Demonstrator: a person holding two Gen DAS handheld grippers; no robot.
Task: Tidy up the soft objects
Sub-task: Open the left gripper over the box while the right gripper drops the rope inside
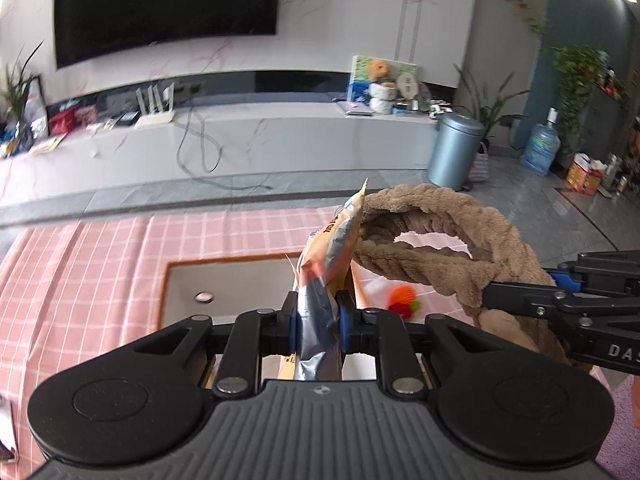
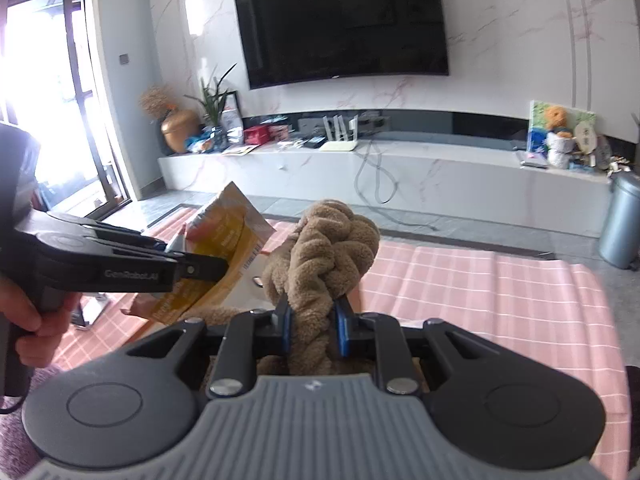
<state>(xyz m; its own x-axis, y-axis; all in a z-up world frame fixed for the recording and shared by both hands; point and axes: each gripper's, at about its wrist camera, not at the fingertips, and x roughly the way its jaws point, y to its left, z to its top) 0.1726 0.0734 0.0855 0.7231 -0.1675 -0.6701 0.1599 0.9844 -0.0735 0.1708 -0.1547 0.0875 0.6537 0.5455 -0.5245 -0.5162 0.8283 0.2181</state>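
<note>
My left gripper (image 1: 318,314) is shut on a crinkled foil snack bag (image 1: 332,248), orange and silver, held up above the table. The bag also shows in the right wrist view (image 2: 224,240), with the left gripper (image 2: 216,268) clamped on it. My right gripper (image 2: 313,320) is shut on a brown twisted plush rope (image 2: 328,248). In the left wrist view the plush rope (image 1: 440,232) forms a loop beside the bag, gripped by the right gripper (image 1: 488,292). A small orange and red soft toy (image 1: 403,300) lies on the table under the loop.
A pink checked cloth (image 1: 100,264) covers the table, with a shallow wood-rimmed tray (image 1: 224,264) in its middle. Beyond are a white TV bench (image 1: 240,140), a wall TV (image 1: 160,4), a grey bin (image 1: 454,152) and a water jug (image 1: 540,148).
</note>
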